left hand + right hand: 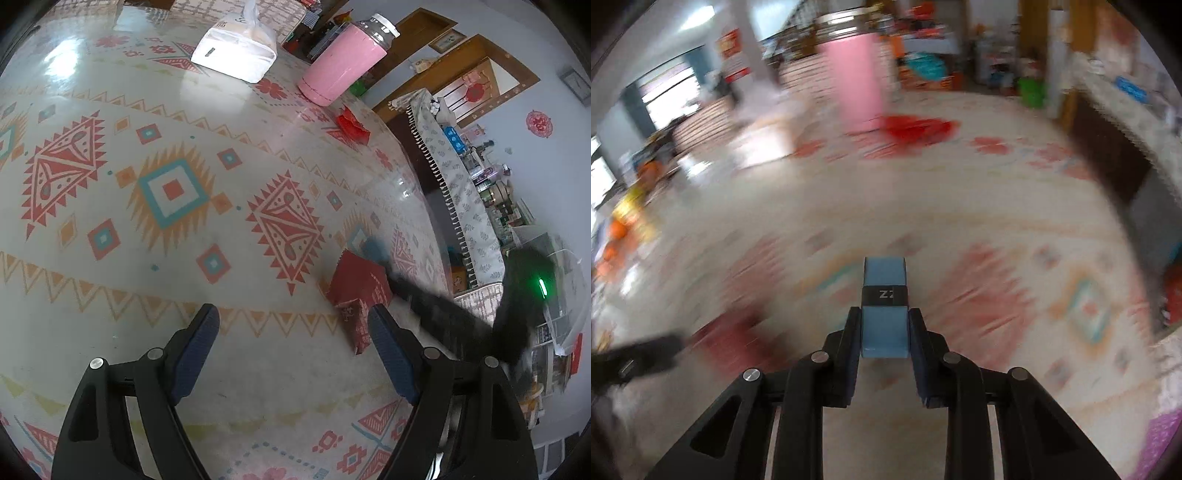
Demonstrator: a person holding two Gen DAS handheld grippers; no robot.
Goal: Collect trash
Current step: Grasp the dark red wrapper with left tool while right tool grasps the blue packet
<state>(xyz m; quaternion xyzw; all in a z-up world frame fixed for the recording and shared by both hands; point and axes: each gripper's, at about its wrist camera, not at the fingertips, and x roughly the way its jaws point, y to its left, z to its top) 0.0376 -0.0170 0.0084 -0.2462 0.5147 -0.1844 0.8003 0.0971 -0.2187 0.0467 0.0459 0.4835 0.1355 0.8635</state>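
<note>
A blue packet [884, 306] is clamped in the right gripper [884, 332] above the bench [110, 258]. The left gripper [291, 325] is held wide beside the red wrapper [356, 295], judged next for pickup.

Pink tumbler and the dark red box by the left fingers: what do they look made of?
Pink cylindrical tumbler: likely coated metal, matte pink body, with a shiny silver collar under a white lid. Dark red rectangular box: probably printed cardboard, judging by its crisp folded edges, flat faces and pale lettering.
</note>
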